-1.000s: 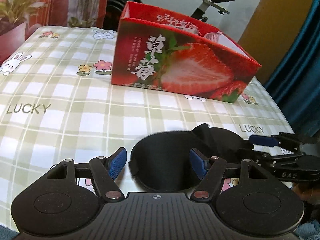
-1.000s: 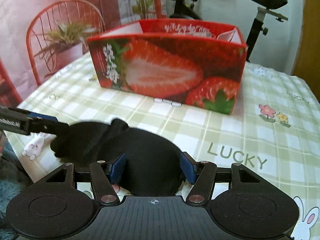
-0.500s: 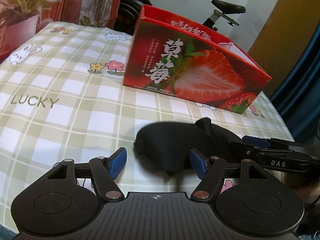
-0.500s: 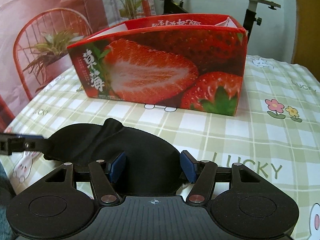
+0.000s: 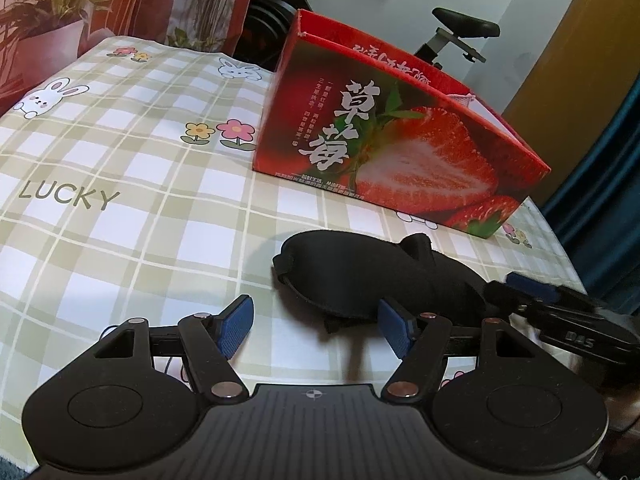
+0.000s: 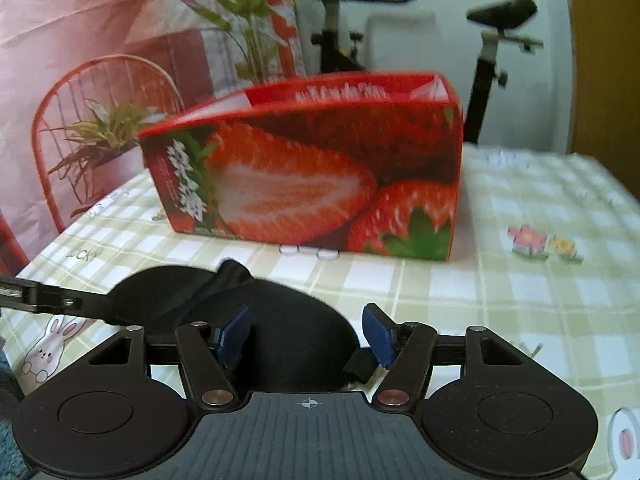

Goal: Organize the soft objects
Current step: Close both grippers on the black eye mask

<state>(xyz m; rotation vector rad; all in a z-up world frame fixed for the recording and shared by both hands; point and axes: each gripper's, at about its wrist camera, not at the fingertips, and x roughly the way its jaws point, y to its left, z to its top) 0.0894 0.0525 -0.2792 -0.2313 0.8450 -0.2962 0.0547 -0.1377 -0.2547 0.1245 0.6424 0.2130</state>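
Note:
A black sleep mask [image 5: 360, 276] lies on the checked tablecloth in front of the red strawberry box [image 5: 400, 148]. My left gripper [image 5: 316, 326] is open just short of the mask's near edge, with nothing pressed between its blue pads. In the right wrist view the mask [image 6: 296, 320] fills the gap of my right gripper [image 6: 307, 334], whose jaws are opening; the right pad stands clear of the cloth. The right gripper's fingers [image 5: 532, 286] show at the mask's right end in the left wrist view. A left finger [image 6: 60, 302] reaches the mask's other end.
The strawberry box [image 6: 320, 184] is open at the top, with something pale inside. The tablecloth [image 5: 120, 200] has rabbit and flower prints. Behind the table are potted plants [image 5: 52, 12], a red wire chair [image 6: 100, 92] and an exercise bike [image 6: 500, 40].
The mask now lies a little beyond the left pads instead of between them. The right gripper's pads have spread slightly around the mask. Both views have tilted a bit.

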